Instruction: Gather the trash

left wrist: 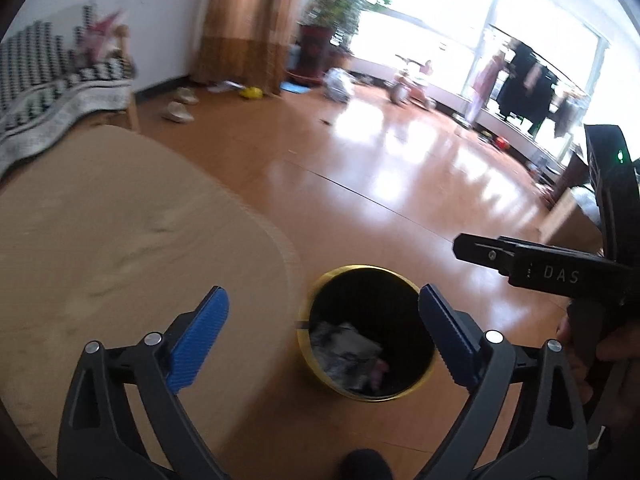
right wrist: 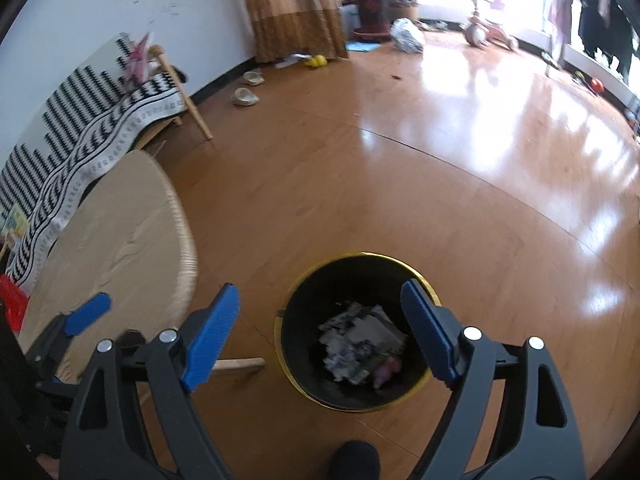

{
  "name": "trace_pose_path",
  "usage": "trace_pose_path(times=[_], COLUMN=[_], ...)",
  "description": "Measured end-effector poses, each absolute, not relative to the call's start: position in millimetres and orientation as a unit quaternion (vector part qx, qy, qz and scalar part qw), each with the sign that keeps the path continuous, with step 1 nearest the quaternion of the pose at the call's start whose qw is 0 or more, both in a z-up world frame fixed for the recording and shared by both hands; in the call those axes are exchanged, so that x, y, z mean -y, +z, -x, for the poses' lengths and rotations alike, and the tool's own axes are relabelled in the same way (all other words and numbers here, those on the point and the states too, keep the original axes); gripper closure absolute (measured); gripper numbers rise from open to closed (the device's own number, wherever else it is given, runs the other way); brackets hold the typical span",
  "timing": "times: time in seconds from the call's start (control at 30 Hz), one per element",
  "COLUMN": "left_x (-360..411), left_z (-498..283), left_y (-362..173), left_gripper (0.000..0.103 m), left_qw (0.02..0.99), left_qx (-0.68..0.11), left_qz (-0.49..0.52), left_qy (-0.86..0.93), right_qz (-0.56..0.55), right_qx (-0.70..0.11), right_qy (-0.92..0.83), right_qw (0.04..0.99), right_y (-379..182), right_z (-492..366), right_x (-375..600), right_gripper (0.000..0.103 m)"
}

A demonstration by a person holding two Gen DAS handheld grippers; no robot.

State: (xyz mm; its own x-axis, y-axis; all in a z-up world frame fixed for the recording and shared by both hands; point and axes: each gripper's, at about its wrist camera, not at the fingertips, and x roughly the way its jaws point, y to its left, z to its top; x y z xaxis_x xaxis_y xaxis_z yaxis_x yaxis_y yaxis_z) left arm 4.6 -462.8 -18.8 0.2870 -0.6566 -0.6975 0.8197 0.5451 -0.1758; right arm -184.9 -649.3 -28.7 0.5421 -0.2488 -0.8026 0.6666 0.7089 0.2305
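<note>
Both grippers hang above a black bin with a gold rim (right wrist: 356,334), which stands on the wooden floor (right wrist: 400,184) just beside the rounded edge of a low tan table (right wrist: 120,232). The left gripper (left wrist: 323,334) has its blue fingers spread wide and grasps nothing; in its own view the bin (left wrist: 366,332) sits between the fingertips, slightly toward the right one. The right gripper (right wrist: 320,332) is likewise released, its fingers wide apart and empty, with the bin's mouth framed between them.

Inside the bin lies a heap of crumpled paper trash (right wrist: 360,344), white and grey with a pinkish piece at its right side. The same heap (left wrist: 348,354) shows in the left view, blurred.

The left gripper (right wrist: 86,314) appears at the lower left of the right view, over the table's near edge. A light wooden stick (right wrist: 240,364) lies on the floor between the table and the bin. A striped black-and-white cloth (right wrist: 100,128) drapes over a seat by the wall beyond the table's far edge.
</note>
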Motion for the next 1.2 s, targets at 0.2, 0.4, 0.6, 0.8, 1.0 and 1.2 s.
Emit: trace_pose_path(times=[0.2,0.4,0.6,0.8,1.0,1.2], left_x=[373,258,158,84,39,20], left_z=[-48,-82,-97,-108,-114,-120], left_y=[10,26,35,33,25,19], left_gripper=[0.007,0.007,0.007,0.007,0.007,0.007], left_qw=[0.85,0.891,0.917,0.926,0.931,0.93], left_qx=[-0.354,-0.355,-0.352,-0.357,-0.355,-0.362], left_qz=[-0.1,-0.086,-0.07,-0.055,-0.05,-0.035], left_qy=[-0.376,-0.27,-0.174,-0.107,-0.066,-0.055], right_qz=[-0.226,-0.19,-0.147,-0.113,-0.083,-0.063], right_qx=[-0.395,-0.397,-0.403,-0.415,-0.426,-0.433], right_qy=[-0.211,-0.13,-0.051,0.011,0.042,0.043], right_qw=[0.865,0.889,0.902,0.903,0.9,0.898], right_y=[-11,7,16,9,-4,-14], right_z=[122,55,1,-36,-61,-75], right_x=[585,501,404,321,270,253], right_gripper=[0.021,0.021,0.021,0.021,0.021,0.02])
